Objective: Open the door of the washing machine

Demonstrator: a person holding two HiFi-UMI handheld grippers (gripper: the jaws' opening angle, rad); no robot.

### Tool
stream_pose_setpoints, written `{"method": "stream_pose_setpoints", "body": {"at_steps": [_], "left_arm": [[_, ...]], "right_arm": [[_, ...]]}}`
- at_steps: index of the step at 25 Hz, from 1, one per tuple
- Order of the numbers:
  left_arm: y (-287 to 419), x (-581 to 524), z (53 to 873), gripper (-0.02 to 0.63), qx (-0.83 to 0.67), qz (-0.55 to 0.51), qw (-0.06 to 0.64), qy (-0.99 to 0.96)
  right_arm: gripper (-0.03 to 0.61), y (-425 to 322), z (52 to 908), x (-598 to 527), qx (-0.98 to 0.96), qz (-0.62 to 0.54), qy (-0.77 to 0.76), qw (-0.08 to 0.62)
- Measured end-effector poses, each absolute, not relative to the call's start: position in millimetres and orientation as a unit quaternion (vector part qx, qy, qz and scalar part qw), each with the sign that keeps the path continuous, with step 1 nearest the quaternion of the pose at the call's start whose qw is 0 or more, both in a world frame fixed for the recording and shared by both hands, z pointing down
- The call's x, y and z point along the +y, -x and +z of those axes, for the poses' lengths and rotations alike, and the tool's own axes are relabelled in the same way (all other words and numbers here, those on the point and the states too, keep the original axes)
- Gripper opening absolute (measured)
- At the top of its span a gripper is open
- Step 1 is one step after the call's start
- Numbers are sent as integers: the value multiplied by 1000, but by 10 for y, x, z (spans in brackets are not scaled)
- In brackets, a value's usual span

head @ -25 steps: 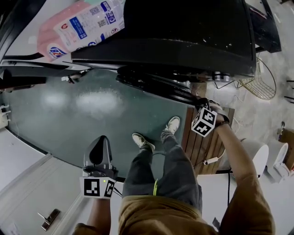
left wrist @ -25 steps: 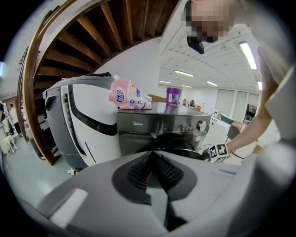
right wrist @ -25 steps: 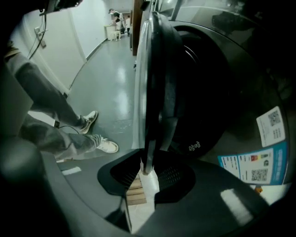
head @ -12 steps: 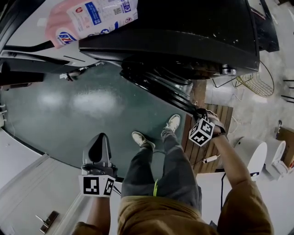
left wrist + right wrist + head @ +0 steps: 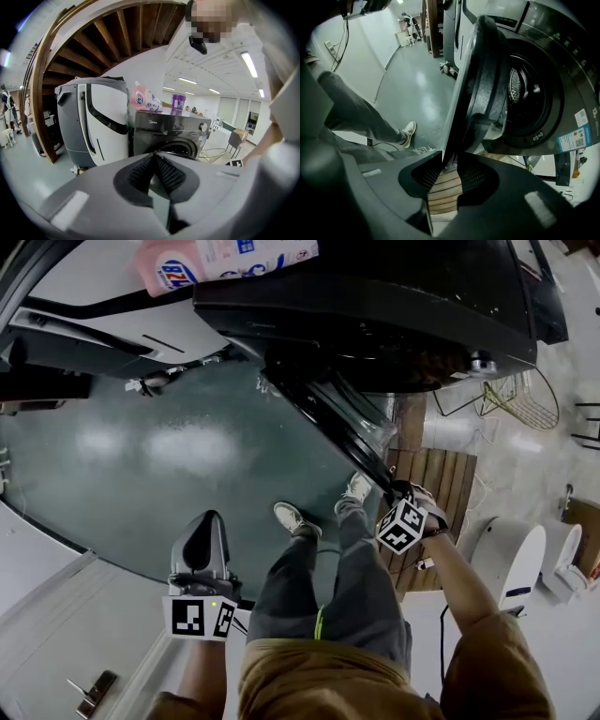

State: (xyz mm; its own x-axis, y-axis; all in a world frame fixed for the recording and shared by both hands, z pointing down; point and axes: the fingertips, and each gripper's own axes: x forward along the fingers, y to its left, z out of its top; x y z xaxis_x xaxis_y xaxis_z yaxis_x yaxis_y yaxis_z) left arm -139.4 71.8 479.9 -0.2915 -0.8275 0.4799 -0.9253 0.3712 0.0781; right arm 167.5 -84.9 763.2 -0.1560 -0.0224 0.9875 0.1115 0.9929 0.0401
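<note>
The left tongs [image 5: 203, 523] hang idle over the green floor [image 5: 141, 465], well apart from the washer [image 5: 375, 296]. Their own view shows the jaws together with nothing between them.

To their right, the door [image 5: 342, 432] has changed most. A second ago it lay nearly flat against the washer's front. Now it stands out at a wide angle, and its free edge has swung toward the person's feet. The right tongs [image 5: 394, 493] have come along with that edge and are nipped on its rim, the jaws only a little apart with the rim between the pads. I judge the task to be mostly done: the latch is clearly free, and only the last of the swing may remain.

The head view shows the door as a dark bar seen edge-on, and the marker cube [image 5: 401, 526] covers the grip. The right gripper view shows both. The rim runs down between the pads [image 5: 425, 177], and beyond the door's thick inner ring [image 5: 480, 79] the drum mouth [image 5: 529, 93] stands uncovered. The left gripper view alone shows the washer from the front, standing beside a tall white machine [image 5: 101, 122]. A pink bottle [image 5: 143, 96] and a purple cup [image 5: 178, 101] stand on its top, and the head view catches only the bottle, at its top edge
</note>
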Motion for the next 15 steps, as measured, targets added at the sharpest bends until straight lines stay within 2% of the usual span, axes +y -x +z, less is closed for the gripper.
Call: {"method": "stream_pose_setpoints", "body": {"at_steps": [15], "left_arm": [[1494,1540,4813,60,-810,97,217,-537]], "right_arm": [[118,-1231,7629,660,-770,1,88,632]]}}
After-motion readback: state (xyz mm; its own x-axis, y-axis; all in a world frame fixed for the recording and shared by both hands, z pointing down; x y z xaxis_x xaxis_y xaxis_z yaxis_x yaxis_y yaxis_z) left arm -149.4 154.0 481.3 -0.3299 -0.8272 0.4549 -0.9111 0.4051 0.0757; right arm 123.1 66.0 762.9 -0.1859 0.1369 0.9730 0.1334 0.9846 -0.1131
